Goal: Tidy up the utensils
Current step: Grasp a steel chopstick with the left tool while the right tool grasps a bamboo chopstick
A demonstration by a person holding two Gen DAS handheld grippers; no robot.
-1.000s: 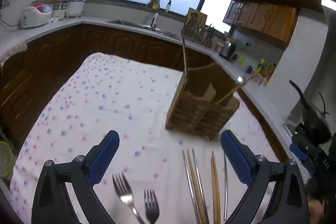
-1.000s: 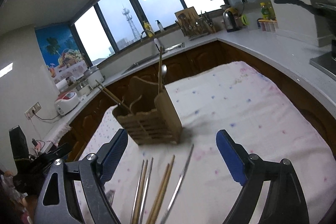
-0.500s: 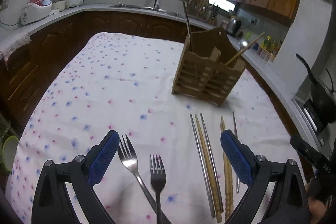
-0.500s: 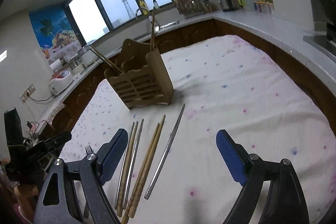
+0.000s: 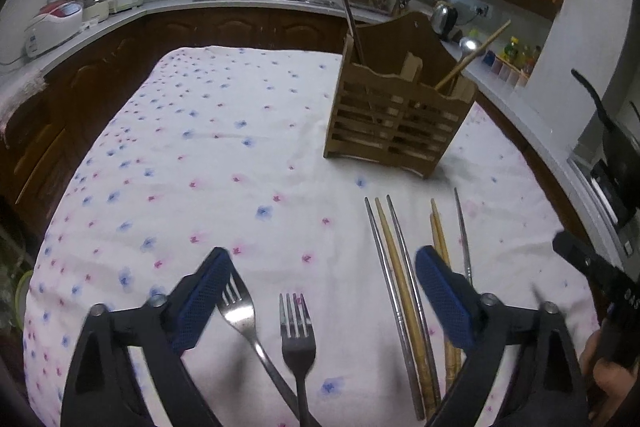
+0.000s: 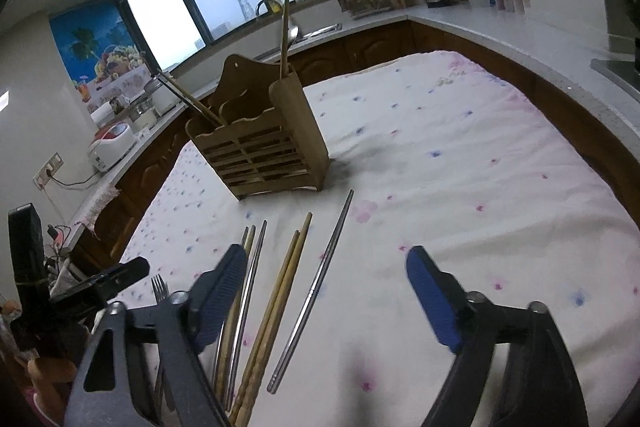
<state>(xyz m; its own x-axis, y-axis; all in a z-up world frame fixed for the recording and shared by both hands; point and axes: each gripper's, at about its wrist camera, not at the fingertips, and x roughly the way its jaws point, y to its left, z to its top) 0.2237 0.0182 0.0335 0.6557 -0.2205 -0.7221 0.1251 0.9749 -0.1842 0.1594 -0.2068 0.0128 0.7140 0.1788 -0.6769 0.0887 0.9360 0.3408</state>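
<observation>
**Both grippers lowered over loose utensils, nothing picked yet**

Since a second ago both cameras have tipped down and come closer to the table: forks and chopsticks now fill the near part of each view, and the wooden caddy (image 5: 400,115) sits farther up the frame.

Left gripper (image 5: 320,295) hangs with its jaws wide, empty. Two forks (image 5: 298,331) lie between its fingers, tines pointing away; the left fork's head is just beside the left pad.

Right gripper (image 6: 324,291) is also spread wide, holding nothing. A lone metal chopstick (image 6: 316,287) lies between its fingers; the wooden pair (image 6: 280,291) and the metal-and-wood trio (image 6: 244,279) lie near its left finger.

Caddy stands upright on the flowered cloth (image 5: 200,147), beyond the chopstick tips, and already holds a few long utensils.

Step in hand, as I judge it: approach, choosing a first piece. Next move calls for dropping onto one item, closing across its thin shaft, lifting, then standing it in a caddy slot. Flat thin metal on cloth may slip.
</observation>
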